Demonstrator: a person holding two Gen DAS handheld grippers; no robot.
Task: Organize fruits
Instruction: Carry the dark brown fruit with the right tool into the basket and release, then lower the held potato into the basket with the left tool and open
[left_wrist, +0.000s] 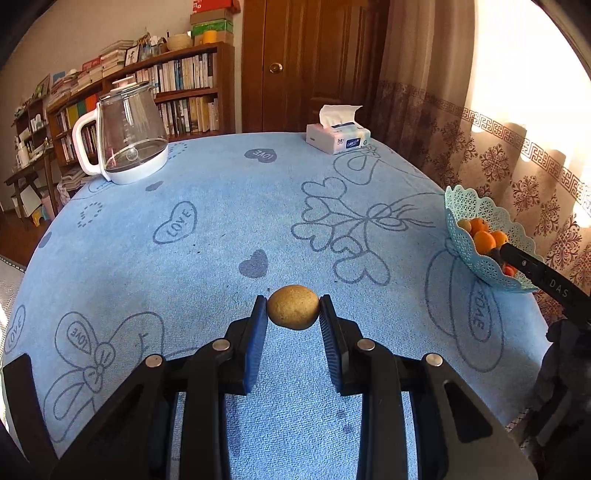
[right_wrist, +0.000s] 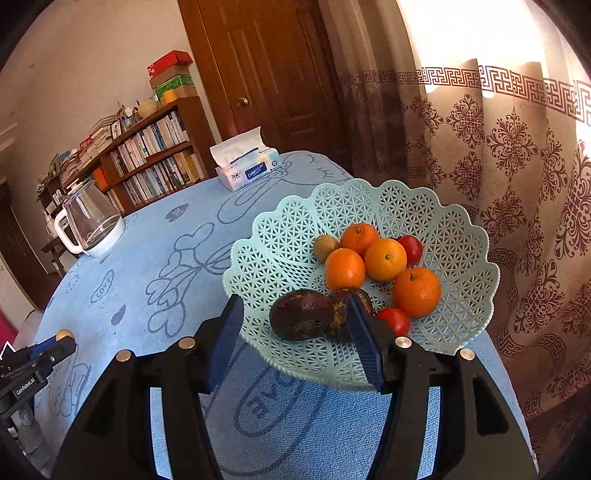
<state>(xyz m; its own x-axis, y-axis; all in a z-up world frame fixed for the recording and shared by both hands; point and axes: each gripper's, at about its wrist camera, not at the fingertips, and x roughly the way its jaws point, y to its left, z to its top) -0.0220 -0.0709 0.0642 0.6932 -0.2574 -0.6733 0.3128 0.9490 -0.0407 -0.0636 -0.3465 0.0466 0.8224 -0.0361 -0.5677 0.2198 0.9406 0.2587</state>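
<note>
Blue pads of the left gripper (left_wrist: 293, 309) pinch a small brown fruit (left_wrist: 293, 307) w/ its long side across, up off the blue cloth (left_wrist: 221, 206). Its basket (left_wrist: 476, 225) sits far right. Right gripper (right_wrist: 295, 314) is apart, no squeeze, at the basket's near rim by a dark fruit (right_wrist: 301, 319).

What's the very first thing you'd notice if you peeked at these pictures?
Probably the bright oranges piled in the lacy mint basket at the blue tablecloth's curtain side, with two dark wrinkled fruits in front. Then the small brown fruit pinched in the left gripper above the cloth.
</note>
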